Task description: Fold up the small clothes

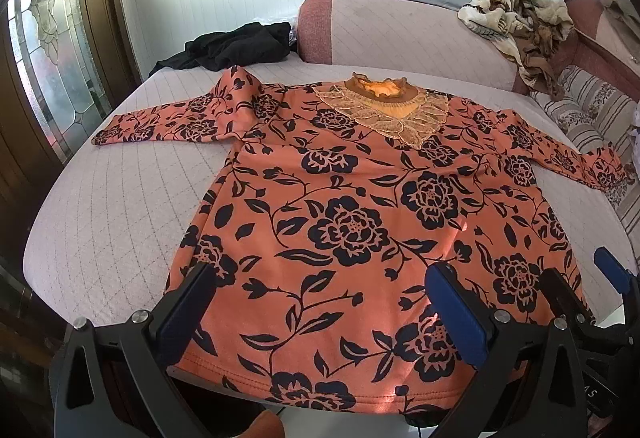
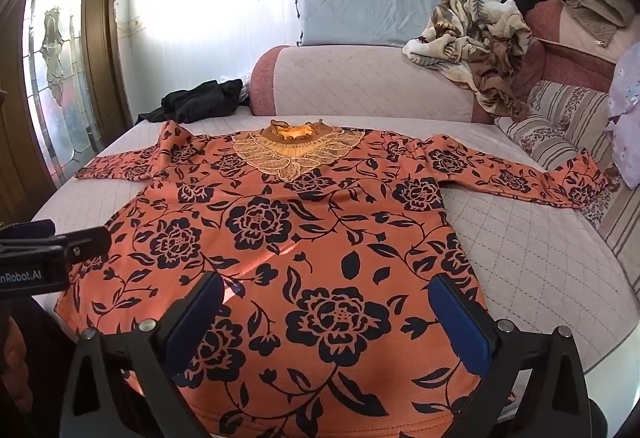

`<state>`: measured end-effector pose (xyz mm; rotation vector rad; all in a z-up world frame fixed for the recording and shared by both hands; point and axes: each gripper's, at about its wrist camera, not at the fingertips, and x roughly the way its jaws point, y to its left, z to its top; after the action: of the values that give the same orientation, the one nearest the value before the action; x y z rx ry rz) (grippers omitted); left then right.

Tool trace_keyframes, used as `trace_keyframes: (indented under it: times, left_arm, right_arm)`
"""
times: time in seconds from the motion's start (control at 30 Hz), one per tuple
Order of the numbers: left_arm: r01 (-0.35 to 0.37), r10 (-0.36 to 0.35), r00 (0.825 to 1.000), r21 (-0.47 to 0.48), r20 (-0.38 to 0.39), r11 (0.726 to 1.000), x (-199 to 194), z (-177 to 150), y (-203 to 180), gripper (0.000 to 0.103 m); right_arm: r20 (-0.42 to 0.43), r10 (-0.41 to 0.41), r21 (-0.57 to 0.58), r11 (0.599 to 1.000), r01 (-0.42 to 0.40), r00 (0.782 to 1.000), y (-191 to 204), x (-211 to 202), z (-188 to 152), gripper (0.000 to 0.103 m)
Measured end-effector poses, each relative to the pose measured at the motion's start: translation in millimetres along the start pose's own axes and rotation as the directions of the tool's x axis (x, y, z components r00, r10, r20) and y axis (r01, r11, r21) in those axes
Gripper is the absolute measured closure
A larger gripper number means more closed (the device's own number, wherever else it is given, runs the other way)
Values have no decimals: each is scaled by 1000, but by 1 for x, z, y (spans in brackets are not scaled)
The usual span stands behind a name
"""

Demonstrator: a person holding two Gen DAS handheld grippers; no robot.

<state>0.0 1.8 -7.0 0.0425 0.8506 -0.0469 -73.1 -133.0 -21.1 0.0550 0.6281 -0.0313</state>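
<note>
Ahead of me a quilted pink bed (image 2: 540, 258) runs back to a padded bolster (image 2: 360, 82). A grey pillow (image 2: 372, 4) leans on the white wall. Black clothing (image 2: 200, 102) lies bunched at the far left corner, a crumpled brown floral blanket (image 2: 476, 38) hangs at right, above a striped cushion (image 2: 560, 126).

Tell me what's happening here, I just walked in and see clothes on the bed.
A person holds two grippers over an orange flowered top spread flat on the bed, sleeves out to the sides. The left gripper and right gripper are both open near the hem, holding nothing. No fold has been made yet. A black garment lies behind.
</note>
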Motion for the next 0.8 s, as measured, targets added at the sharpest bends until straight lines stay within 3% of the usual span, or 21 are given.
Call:
trace_keyframes:
  times: [0.8]
  left_arm:
    - [6,-6,1000,0,-17,1000,3,-3,-3,0]
  right_arm:
    - [23,-10,6,1000,10,1000,-2,-3,1,0]
